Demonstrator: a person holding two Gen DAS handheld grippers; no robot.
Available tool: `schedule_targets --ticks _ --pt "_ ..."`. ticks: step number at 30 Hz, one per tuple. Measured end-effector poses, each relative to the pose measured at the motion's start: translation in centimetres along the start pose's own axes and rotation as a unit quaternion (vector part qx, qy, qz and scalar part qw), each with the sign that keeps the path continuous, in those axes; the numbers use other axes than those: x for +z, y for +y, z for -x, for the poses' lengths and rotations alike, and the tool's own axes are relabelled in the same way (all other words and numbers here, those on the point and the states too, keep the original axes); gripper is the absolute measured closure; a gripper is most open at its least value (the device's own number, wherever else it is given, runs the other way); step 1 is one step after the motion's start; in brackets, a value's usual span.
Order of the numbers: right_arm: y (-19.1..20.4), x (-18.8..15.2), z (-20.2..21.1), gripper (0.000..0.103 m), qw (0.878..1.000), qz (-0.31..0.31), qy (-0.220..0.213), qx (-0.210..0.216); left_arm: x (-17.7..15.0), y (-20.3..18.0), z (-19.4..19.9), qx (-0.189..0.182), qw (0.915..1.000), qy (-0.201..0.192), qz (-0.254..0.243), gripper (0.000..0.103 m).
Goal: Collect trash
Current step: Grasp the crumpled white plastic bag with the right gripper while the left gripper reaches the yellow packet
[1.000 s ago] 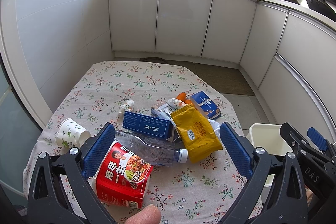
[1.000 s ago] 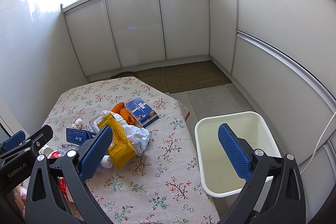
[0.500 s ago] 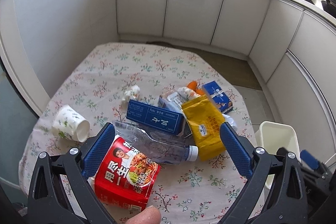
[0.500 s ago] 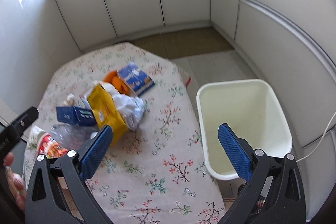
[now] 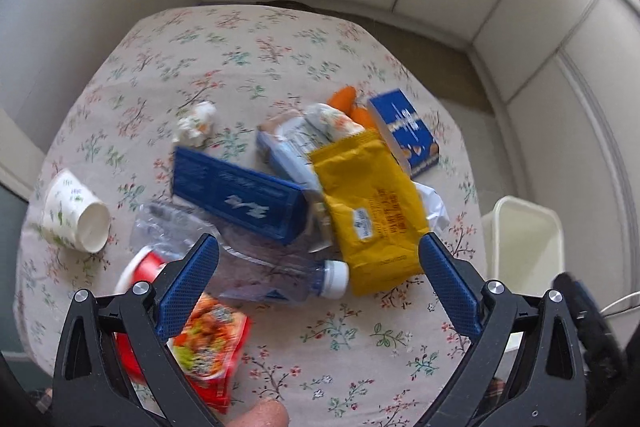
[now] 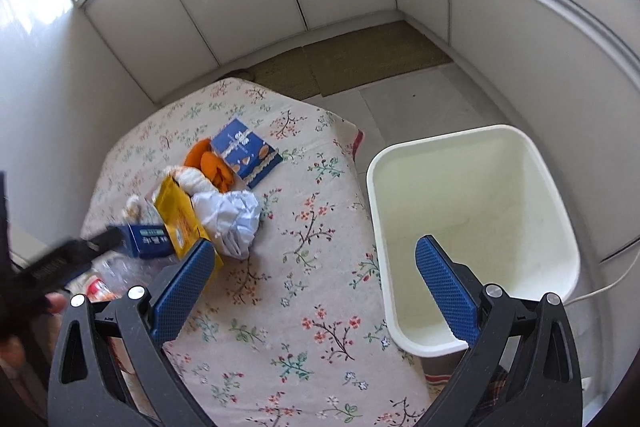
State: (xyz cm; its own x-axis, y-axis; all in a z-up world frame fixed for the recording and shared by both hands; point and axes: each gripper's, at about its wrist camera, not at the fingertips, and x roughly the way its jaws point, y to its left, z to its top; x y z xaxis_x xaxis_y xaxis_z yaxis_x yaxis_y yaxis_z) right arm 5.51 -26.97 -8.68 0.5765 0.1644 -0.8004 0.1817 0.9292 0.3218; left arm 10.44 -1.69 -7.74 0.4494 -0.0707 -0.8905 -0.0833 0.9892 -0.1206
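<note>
I read the clear bottle as the nearest piece of trash to the left gripper. It lies flat on the table, just ahead of and between the left fingers, its long axis running across the gap, white cap toward the right finger and crushed base toward the left one. The axis crosses the fingers' closing line rather than lining up with it, so in my judgement a grip there would need a turn of the wrist or a bite near the cap.

The left gripper stands wide apart and holds nothing. A red pack sits under its left finger; the blue carton and yellow pouch lie just beyond the bottle, the pouch's lower edge beside the cap.

The right gripper is likewise wide and empty, hovering over bare cloth with the pile ahead to its left. The bin stands off the table edge, ahead to its right, and appears empty.

The left hand is nearer the bottle; the right is nearer the bin.
</note>
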Motion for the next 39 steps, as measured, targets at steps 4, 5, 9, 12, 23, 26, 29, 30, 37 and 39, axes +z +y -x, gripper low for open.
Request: schedule_targets --ticks 4,5,9,12,23,26,29,30,37,39 --pt "-1.7 1.3 -0.4 0.006 1.0 -0.024 -0.003 0.01 0.6 -3.4 -2.0 0.028 0.9993 0.019 -0.018 0.007" --pt "-2.1 1.6 -0.5 0.005 0.999 -0.03 -0.004 0.012 0.7 -3.9 -2.6 0.035 0.9989 0.026 -0.02 0.007" --pt "-4.3 2.7 -1.6 0.006 0.998 -0.051 0.012 0.017 0.7 -5.9 -4.8 0.08 0.9953 0.044 -0.032 0.012" --pt "-4.9 3.0 -2.4 0.006 0.998 -0.054 0.022 0.025 0.8 -6.5 -5.5 0.12 0.991 0.035 -0.048 0.027" --pt "-2.8 3.2 -5.4 0.006 0.995 -0.008 0.072 0.068 0.3 -6.2 -5.6 0.094 0.9919 0.05 -0.069 0.09" --pt "-1.9 3.0 -5.6 0.006 0.995 0.008 0.071 0.072 -0.2 -5.5 -4.2 0.083 0.9932 0.033 -0.075 0.097" --pt "-0.6 2.7 -6.1 0.006 0.994 0.033 0.071 0.072 -0.3 -4.6 -2.7 0.061 0.9954 0.012 -0.073 0.1" --pt "-0.2 2.5 -6.4 0.006 0.994 0.039 0.072 0.073 -0.3 -4.4 -2.0 0.053 0.996 0.004 -0.072 0.101" --pt "3.7 1.5 -8.4 0.006 0.992 0.074 0.056 0.086 0.2 -2.5 3.1 0.0 0.9948 -0.079 -0.063 0.101" --pt "5.0 1.2 -8.8 0.007 0.991 0.091 0.053 0.085 0.3 -1.8 4.2 0.0 0.992 -0.106 -0.068 0.101"
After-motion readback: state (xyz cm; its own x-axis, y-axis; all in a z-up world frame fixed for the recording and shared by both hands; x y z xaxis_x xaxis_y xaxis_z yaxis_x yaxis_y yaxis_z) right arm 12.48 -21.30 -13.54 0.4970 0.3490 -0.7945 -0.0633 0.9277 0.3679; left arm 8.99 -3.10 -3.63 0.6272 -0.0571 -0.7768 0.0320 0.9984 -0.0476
